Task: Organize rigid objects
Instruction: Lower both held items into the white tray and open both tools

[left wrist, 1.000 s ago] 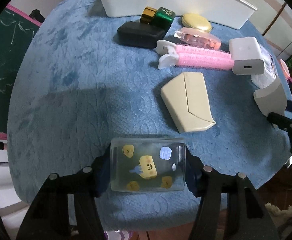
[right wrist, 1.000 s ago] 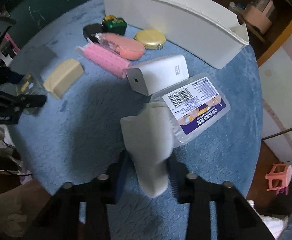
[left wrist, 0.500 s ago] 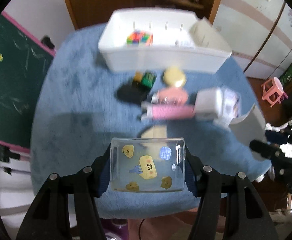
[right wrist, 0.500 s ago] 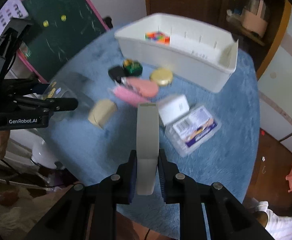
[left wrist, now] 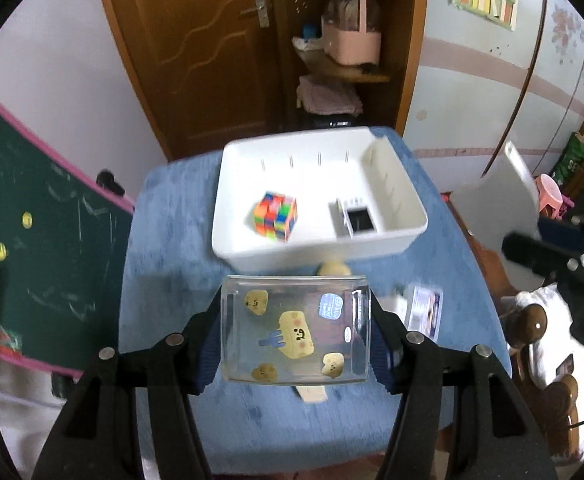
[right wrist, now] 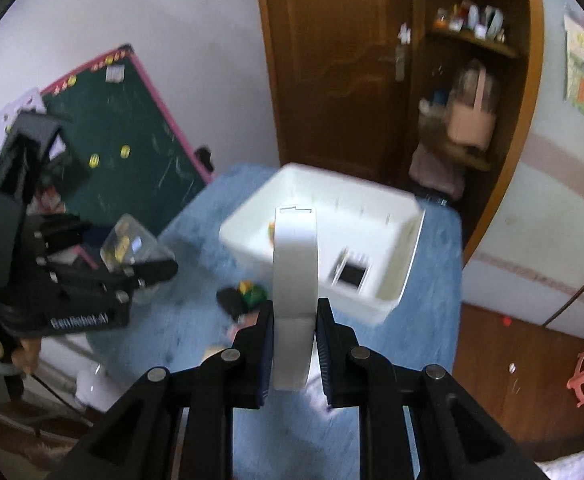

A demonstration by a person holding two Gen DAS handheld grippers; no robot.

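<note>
My left gripper [left wrist: 295, 338] is shut on a clear plastic box [left wrist: 295, 330] with yellow cartoon stickers, held high above the blue table [left wrist: 163, 280]. My right gripper [right wrist: 294, 348] is shut on a flat white curved piece [right wrist: 294, 272], held upright above the table. The white bin [left wrist: 408, 208] stands at the table's far side and holds a coloured puzzle cube [left wrist: 275, 216] and a small white box with a dark opening [left wrist: 356, 218]. The bin also shows in the right wrist view [right wrist: 408, 248]. The clear box and left gripper show at the left of the right wrist view [right wrist: 131, 248].
Small items lie on the table in front of the bin, mostly hidden behind the clear box: a labelled clear case [left wrist: 424, 312], a yellow round tin [left wrist: 334, 269], a black case [right wrist: 231, 300]. A green chalkboard [left wrist: 31, 240] stands left; a wooden door and shelf behind.
Both grippers have risen well above the table with their loads and tilted up toward the bin. The bin's inside has come into view.
</note>
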